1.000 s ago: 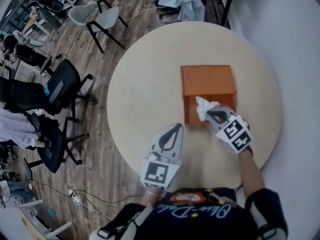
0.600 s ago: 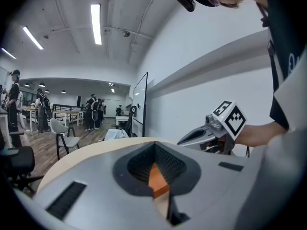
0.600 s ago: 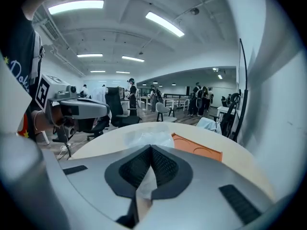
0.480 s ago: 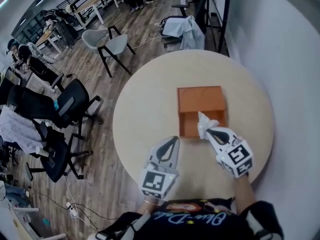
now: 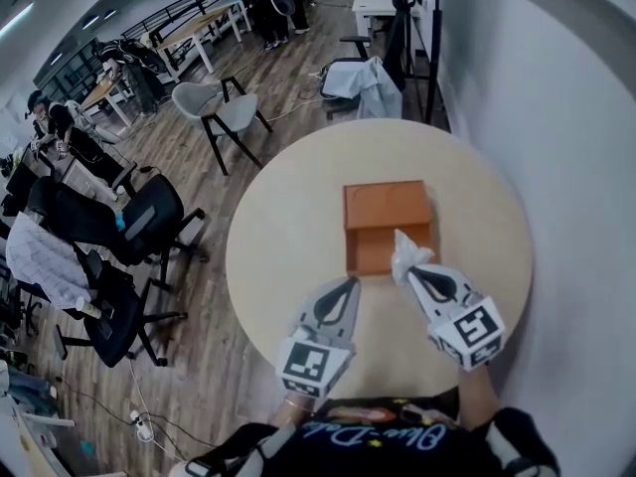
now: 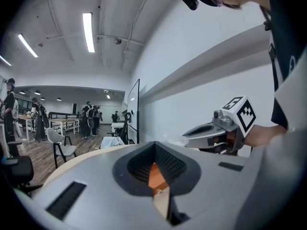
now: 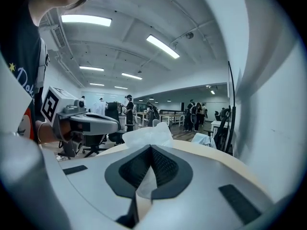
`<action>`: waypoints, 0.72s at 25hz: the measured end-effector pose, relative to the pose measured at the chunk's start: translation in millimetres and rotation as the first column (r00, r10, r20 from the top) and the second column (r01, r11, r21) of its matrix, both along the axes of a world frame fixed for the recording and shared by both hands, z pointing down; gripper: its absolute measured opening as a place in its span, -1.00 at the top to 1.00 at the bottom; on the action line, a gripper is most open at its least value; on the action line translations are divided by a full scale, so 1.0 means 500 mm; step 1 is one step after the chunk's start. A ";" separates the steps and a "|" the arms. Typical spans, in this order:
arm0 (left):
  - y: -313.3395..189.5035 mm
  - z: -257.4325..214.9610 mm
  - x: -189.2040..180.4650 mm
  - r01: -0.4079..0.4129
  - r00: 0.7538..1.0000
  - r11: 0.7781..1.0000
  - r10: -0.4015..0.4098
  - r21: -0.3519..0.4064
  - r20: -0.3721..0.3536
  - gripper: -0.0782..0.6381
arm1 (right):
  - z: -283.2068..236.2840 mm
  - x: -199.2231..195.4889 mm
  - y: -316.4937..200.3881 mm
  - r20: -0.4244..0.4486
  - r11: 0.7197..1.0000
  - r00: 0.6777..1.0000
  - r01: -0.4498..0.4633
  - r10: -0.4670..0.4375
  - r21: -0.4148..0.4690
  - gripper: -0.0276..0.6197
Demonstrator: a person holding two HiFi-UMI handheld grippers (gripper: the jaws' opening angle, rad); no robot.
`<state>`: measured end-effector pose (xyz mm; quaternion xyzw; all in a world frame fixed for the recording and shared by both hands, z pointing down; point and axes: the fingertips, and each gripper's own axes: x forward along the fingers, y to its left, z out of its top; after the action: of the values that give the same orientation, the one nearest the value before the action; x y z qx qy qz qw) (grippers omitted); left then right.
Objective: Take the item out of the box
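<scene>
Table (image 5: 283, 237) open left of box (image 5: 386, 207) — wall (image 5: 556, 167) close along right.

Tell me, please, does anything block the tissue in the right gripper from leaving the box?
Nothing visible does. The right gripper is shut on the tissue at the near edge of the box; the left gripper is off to the side, over bare table.

Colour record: table and surroundings.
Box (image 5: 386, 225) orange; item (image 5: 407, 253) white; table (image 5: 288, 246) pale beige. Left gripper (image 5: 348, 284) and right gripper (image 5: 414, 271) grey, with black jaw insets and black-and-white square markers. Floor (image 5: 209, 346) brown wood grain; left chairs (image 5: 149, 222) black.
</scene>
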<state>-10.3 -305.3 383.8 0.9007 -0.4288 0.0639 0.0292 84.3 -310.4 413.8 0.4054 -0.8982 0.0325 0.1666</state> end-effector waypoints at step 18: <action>0.132 -0.036 0.047 0.002 0.998 0.997 -0.006 0.073 0.055 0.82 | -0.073 0.032 0.142 0.109 0.993 0.994 0.015 -0.028 0.119 0.92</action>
<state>13.2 -239.2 365.8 0.8983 -0.4330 0.0731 -0.0153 100.3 -239.1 377.4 0.4026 -0.9106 -0.0003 0.0928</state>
